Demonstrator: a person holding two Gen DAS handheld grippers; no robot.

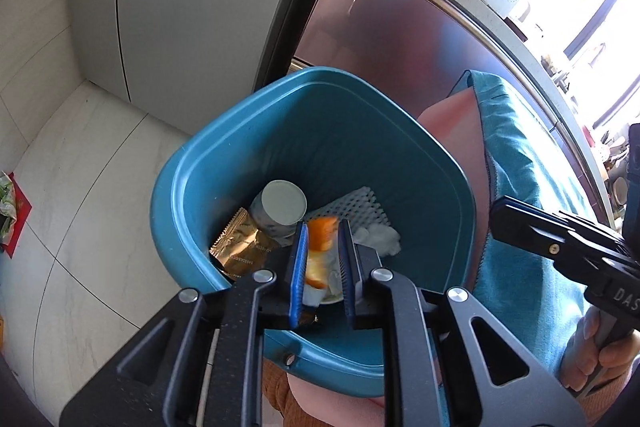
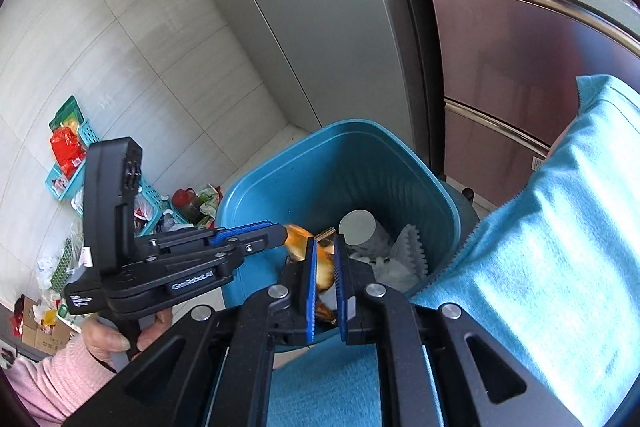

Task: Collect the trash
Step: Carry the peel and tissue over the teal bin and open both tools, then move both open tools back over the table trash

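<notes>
Orange-and-white plastic wrapper (image 1: 316, 259) – a thin, crinkled film, judged very light, limp and slick, with no fragility to protect. It sits between the pads of the left gripper (image 1: 323, 231), directly above the open mouth of the teal waste bin (image 1: 320, 115). A film like this is best taken across a bunched fold near its middle; an edge grip would probably let it slide out.

The left tongs stand narrowly apart. The wrapper lies against one pad (image 1: 299, 259); whether the opposite pad bears on it cannot be told, as the wrapper is blurred.

Below it, in the bin, lie a white-capped container (image 1: 282, 205), a gold sachet (image 1: 240, 247), a white foam net (image 1: 352, 211) and crumpled tissue (image 1: 378, 239).

The left gripper points steeply down into the bin, with the left hand (image 2: 116, 335) wrapped round its handle and a pink sleeve (image 2: 48, 383) behind it. The right gripper (image 2: 326, 239) is angled down just beside the bin rim, over a blue cloth (image 2: 540, 227). Its tongs are drawn almost together – pinching nothing. The right hand (image 1: 600, 359) grips its handle.
</notes>
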